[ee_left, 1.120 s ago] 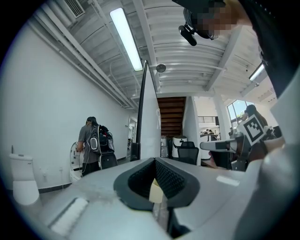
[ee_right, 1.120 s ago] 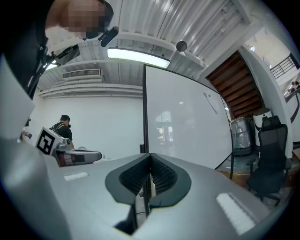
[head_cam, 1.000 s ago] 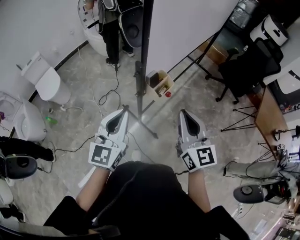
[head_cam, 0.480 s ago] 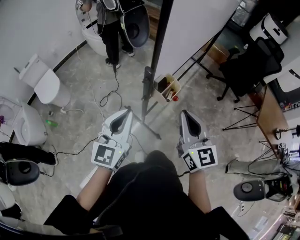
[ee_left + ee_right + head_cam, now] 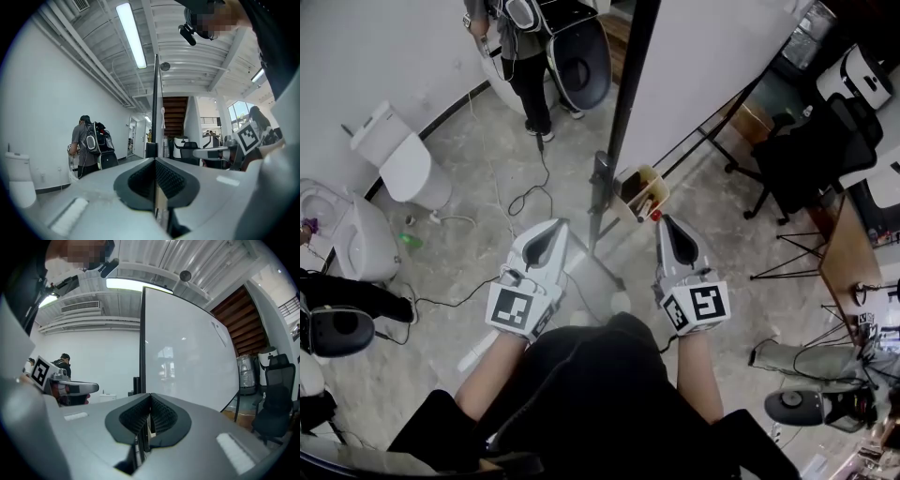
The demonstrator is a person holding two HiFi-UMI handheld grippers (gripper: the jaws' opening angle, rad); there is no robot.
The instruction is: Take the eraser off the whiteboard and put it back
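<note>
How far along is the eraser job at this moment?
Nothing looks done yet. In hand: nothing; the left gripper and right gripper are both shut and empty, pointing toward the whiteboard. Left: the whole job, taking the eraser off and putting it back. I cannot pick out the eraser.

Whiteboard point(image 5: 703, 66): filled more of the head view's upper right than a second earlier, as the wearer closed in on it.
Post point(image 5: 623, 103): went from nearly upright in the head view to a clear slant, top leaning right.
Wooden box point(image 5: 642, 190): slid down and right in the head view.
Right gripper point(image 5: 667, 222): advanced until its tip lay just beside the box, where open floor had separated them.
Left gripper point(image 5: 555, 227): crept forward, closer to the post's base.
Toilet point(image 5: 408, 164): shifted right and down.
Standing person point(image 5: 525, 75): slipped toward the top edge.
</note>
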